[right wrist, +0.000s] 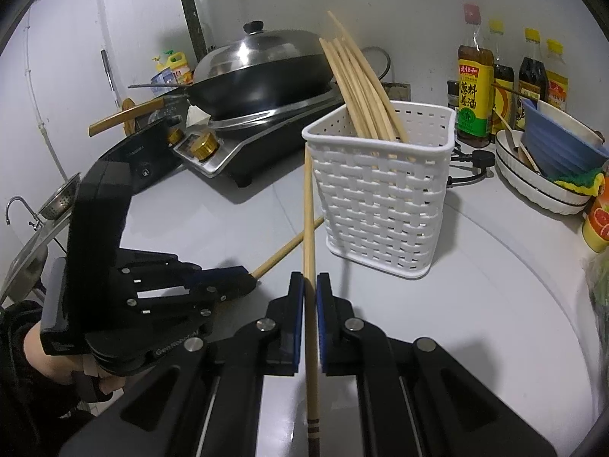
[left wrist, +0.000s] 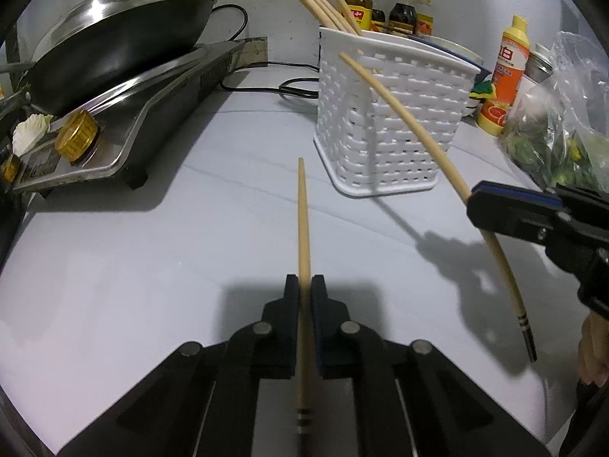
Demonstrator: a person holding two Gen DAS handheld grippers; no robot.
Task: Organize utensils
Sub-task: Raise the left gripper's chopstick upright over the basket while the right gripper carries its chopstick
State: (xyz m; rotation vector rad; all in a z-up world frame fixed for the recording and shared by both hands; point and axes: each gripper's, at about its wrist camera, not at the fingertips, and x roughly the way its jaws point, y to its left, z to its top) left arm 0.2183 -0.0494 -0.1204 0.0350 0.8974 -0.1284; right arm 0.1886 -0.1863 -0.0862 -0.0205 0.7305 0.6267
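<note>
Left gripper point(left wrist: 304, 285): jaws clamped on one chopstick point(left wrist: 303, 228), tip pointing toward the basket point(left wrist: 392, 122).
Right gripper point(right wrist: 310, 285): jaws clamped on a second chopstick point(right wrist: 309, 221), tip beside the basket's near corner.
Basket: holds a bundle of chopsticks point(right wrist: 361, 91), leaning.

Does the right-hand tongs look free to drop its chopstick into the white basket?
Probably yes. The right tongs grip a chopstick whose tip already reaches the white basket rim; the open top has room beside the chopsticks already inside, and nothing stands between.
</note>
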